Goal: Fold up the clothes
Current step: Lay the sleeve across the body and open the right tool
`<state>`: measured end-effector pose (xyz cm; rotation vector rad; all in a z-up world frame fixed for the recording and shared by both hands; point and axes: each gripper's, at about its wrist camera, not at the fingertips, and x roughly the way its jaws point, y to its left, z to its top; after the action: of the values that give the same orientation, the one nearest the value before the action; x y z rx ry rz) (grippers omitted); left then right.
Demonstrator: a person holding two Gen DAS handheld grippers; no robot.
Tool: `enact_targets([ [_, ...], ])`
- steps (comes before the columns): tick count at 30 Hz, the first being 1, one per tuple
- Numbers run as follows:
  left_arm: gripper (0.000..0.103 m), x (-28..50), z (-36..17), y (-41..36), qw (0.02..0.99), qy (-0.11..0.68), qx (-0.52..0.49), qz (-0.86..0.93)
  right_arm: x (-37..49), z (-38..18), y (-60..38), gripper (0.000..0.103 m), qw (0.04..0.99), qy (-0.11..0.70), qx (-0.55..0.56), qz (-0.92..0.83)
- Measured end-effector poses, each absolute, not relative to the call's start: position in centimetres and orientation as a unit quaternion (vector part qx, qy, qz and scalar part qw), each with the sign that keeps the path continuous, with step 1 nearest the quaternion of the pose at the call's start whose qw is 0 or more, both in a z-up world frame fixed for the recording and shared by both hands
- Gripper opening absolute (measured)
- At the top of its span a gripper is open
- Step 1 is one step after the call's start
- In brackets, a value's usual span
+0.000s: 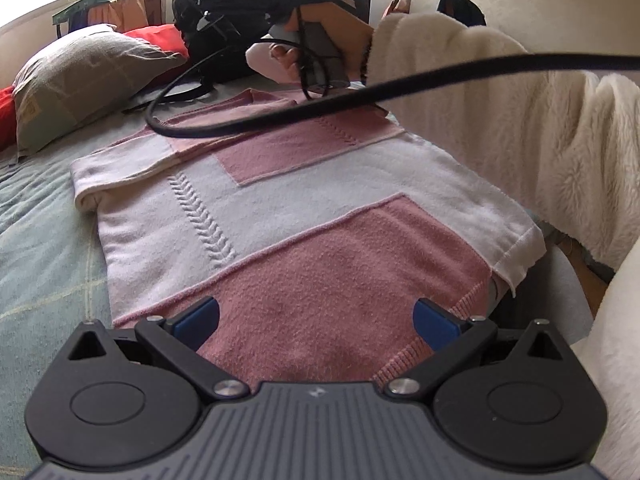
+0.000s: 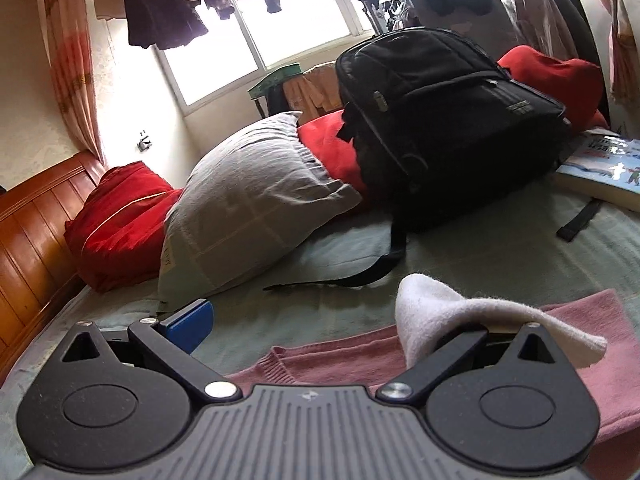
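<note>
Jaws spread wide on the left gripper (image 1: 316, 318), its two blue pads apart over the pink hem of the sweater (image 1: 280, 208), pinching nothing. The pink-and-white sweater lies flat on the green bedspread (image 1: 44, 248), one sleeve folded across its chest. A black cable (image 1: 360, 98) crosses the view, and a fleecy white sleeve (image 1: 540, 140) hides the sweater's right edge. At the far end a hand (image 1: 320, 46) grips the other device, whose fingers are hidden from here. One grey pillow (image 1: 80, 80) and one black backpack (image 1: 224, 20) sit behind.

In the right wrist view, the right gripper (image 2: 316, 332) is likewise open: one blue pad shows, while the other is covered by a white sweater cuff (image 2: 460, 320) draped over that finger. Whether the cuff is caught is unclear. Behind lie one backpack, one grey pillow, two red cushions (image 2: 120, 220) and one book (image 2: 600, 168), cut off at the edge.
</note>
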<state>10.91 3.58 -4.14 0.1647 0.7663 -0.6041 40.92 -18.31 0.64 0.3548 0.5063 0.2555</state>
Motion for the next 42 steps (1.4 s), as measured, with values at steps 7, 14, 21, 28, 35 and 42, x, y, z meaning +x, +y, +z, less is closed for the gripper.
enact_targets([
  [7, 0.102, 10.9, -4.1, 3.6, 0.880, 0.368, 0.080, -0.287, 40.9, 0.1, -17.0, 0.103, 0.944, 0.257, 0.160, 0.134],
  [14, 0.102, 11.0, -4.4, 3.6, 0.880, 0.372, 0.076, -0.285, 40.8, -2.3, -16.1, 0.103, 0.933, 0.292, 0.142, 0.158],
  [21, 0.102, 11.1, -4.5, 3.8, 0.882, 0.375, 0.077, -0.275, 40.5, -5.1, -16.5, 0.103, 0.915, 0.322, 0.165, 0.179],
  [28, 0.102, 10.9, -4.5, 3.5, 0.881, 0.372, 0.072, -0.283, 39.2, -5.6, -20.9, 0.103, 0.901, 0.322, 0.232, 0.174],
  [35, 0.102, 11.1, -4.9, 3.3, 0.878, 0.371, 0.066, -0.293, 40.3, -4.8, -21.6, 0.103, 0.896, 0.314, 0.266, 0.165],
  [42, 0.102, 10.8, -4.9, 4.0, 0.883, 0.374, 0.058, -0.277, 41.3, -3.5, -17.9, 0.103, 0.887, 0.304, 0.262, 0.227],
])
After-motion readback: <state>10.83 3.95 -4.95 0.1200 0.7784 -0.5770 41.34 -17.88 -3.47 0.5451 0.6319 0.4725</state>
